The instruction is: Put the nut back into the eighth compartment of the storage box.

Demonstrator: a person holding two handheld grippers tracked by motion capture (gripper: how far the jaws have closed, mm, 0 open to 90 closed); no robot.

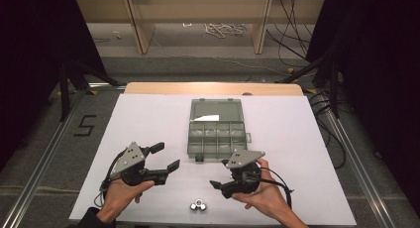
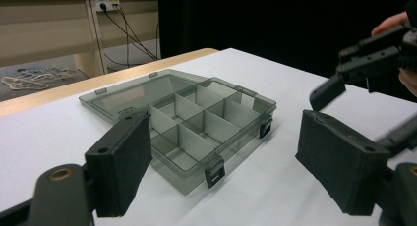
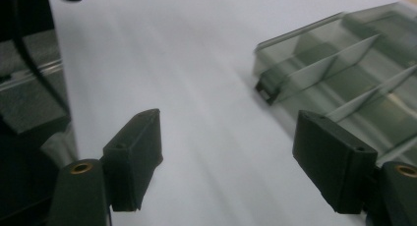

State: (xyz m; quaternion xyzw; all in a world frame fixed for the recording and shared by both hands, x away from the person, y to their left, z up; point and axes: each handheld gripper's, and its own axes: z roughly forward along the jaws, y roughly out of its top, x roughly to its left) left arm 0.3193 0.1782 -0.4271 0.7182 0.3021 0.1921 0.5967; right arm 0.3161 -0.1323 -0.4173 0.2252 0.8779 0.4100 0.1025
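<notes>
An open smoke-grey compartment box [image 1: 217, 131] lies at the middle of the white tabletop [image 1: 148, 119], lid folded back and the compartments bare. My left gripper [image 1: 167, 156] is held at the front left, open, pointing right toward the box [image 2: 196, 123]; in the left gripper view nothing sits between its jaws [image 2: 223, 157]. My right gripper [image 1: 220, 173] is held at the front right, open, pointing left, just in front of the box's near edge. The right gripper view is blurred: the jaws [image 3: 231, 157] are apart over bare table, with the box [image 3: 344, 69] at the upper right. Small shiny metal pieces [image 1: 198, 205] lie near the front edge between the hands.
The box's black latches face the front. In the left gripper view the right gripper [image 2: 344, 71] hangs at the far right. Beyond the table are wooden shelf legs, loose cables and a coiled rope on the floor, and metal rails run along both sides.
</notes>
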